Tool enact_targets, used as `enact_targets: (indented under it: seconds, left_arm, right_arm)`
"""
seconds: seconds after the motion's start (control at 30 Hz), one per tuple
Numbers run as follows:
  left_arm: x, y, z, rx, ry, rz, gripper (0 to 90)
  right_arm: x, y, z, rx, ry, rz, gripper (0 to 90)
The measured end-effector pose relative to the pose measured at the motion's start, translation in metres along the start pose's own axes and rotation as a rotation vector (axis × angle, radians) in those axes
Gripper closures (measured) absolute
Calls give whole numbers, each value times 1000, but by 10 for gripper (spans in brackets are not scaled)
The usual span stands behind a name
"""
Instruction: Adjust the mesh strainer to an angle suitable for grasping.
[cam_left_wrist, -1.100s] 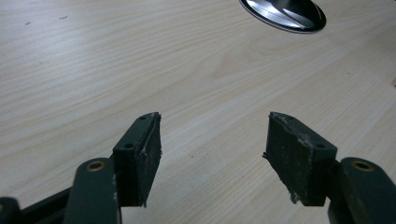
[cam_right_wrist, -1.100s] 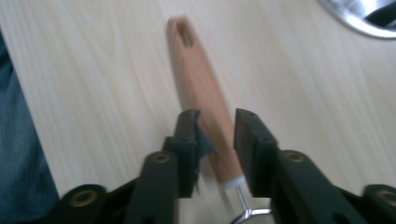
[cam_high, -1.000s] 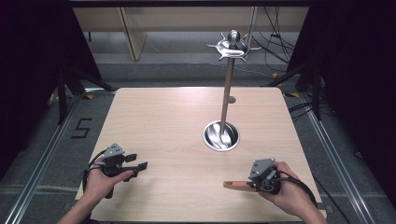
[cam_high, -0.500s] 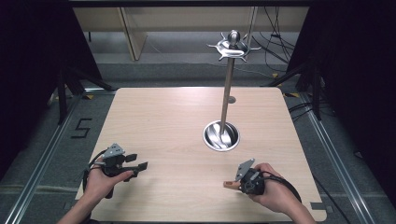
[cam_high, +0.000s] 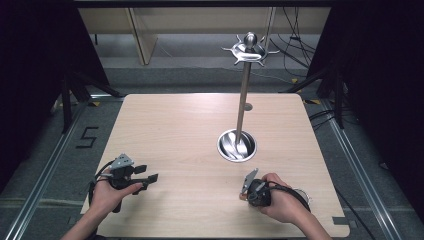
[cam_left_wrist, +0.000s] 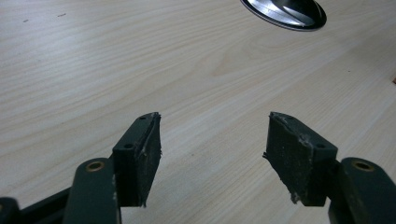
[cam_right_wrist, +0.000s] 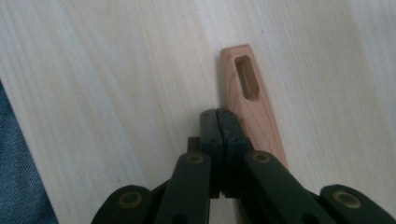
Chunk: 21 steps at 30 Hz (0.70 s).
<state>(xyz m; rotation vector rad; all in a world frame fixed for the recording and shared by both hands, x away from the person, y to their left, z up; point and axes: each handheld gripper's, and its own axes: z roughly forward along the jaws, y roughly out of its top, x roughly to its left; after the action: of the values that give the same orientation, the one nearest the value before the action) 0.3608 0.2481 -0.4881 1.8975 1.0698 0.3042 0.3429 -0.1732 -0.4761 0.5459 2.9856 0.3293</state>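
Wooden handle (cam_right_wrist: 250, 100): one piece, pale reddish wood, flat and tapering, with an oblong slot cut near its far end. Lies flat on the table (cam_high: 175, 130) near the front edge, on the person's right side. In the right gripper view it runs away from the camera, just to the right of the jaw tips; its near end is covered by the jaws and linkage, so its full length cannot be told.

Right gripper (cam_right_wrist: 219, 116): black, two-jawed, held in the person's right hand (cam_high: 280, 200). Jaws are pressed together, pad against pad, with nothing visible between them. Tips sit low over the table, against or just beside the handle's left edge; whether they touch it cannot be told. In the high view the gripper is tilted, its grey plate turned up and to the left.

Left gripper (cam_left_wrist: 212, 140): black, two-jawed, held in the person's left hand (cam_high: 112, 192) at the front left of the table. Jaws stand wide apart, bare tabletop between the worn pads. Well apart from the handle.

Metal stand (cam_high: 243, 100): upright post rising from a round shiny base (cam_high: 237, 145), with a star-shaped ring of hooks at the top. Placed right of centre on the table, beyond the right gripper.
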Motion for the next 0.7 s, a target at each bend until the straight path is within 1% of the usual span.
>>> enact_targets:
  seconds: [0.07, 0.13, 0.17, 0.2, 0.23, 0.3, 0.37, 0.4, 0.43, 0.47, 0.5, 0.53, 0.57, 0.6, 0.63, 0.67, 0.7]
  left_arm:
    - [0, 0, 0, 2, -2, 2, 347]
    - [0, 0, 0, 2, -3, 3, 347]
    - [0, 0, 0, 2, -3, 2, 347]
    - [0, 0, 0, 4, -2, 5, 347]
    - [0, 0, 0, 5, -2, 5, 347]
    - [0, 0, 0, 2, -3, 2, 347]
    - [0, 0, 0, 3, -4, 2, 347]
    - [0, 0, 0, 6, -3, 7, 347]
    - [0, 0, 0, 6, -3, 7, 347]
    - [0, 0, 0, 7, -4, 7, 347]
    - [1, 0, 0, 9, -3, 9, 347]
    - [1, 0, 0, 7, -6, 8, 347]
    - [1, 0, 0, 9, -6, 8, 347]
    - [1, 0, 0, 7, -7, 8, 347]
    - [0, 0, 0, 8, -8, 8, 347]
    - [0, 0, 0, 8, -9, 8, 347]
    - [0, 0, 0, 9, -9, 7, 347]
  right_arm:
    - [-2, 2, 0, -3, -11, 15, 900]
    - [-6, 4, 0, -12, -10, 20, 900]
    - [-8, 5, 0, -9, -13, 38, 900]
    - [-13, 7, 1, -13, -25, 68, 900]
    - [-13, 7, 1, -13, -25, 68, 900]
    - [-19, 9, 2, -19, -36, 105, 900]
    - [-23, 9, 4, -43, -41, 158, 900]
    - [-29, 9, 4, -51, -49, 188, 900]
    - [-29, 9, 4, -51, -49, 188, 900]
    - [-35, 9, 4, -57, -51, 218, 900]
    - [-35, 9, 4, -57, -51, 218, 900]
    - [-37, 9, 4, -62, -55, 231, 900]
    - [-40, 8, 4, -69, -60, 229, 900]
    - [-42, 8, 5, -68, -57, 259, 900]
    - [-44, 8, 5, -78, -53, 271, 900]
    - [-49, 7, 6, -87, -48, 310, 900]
    - [-49, 7, 6, -87, -48, 310, 900]
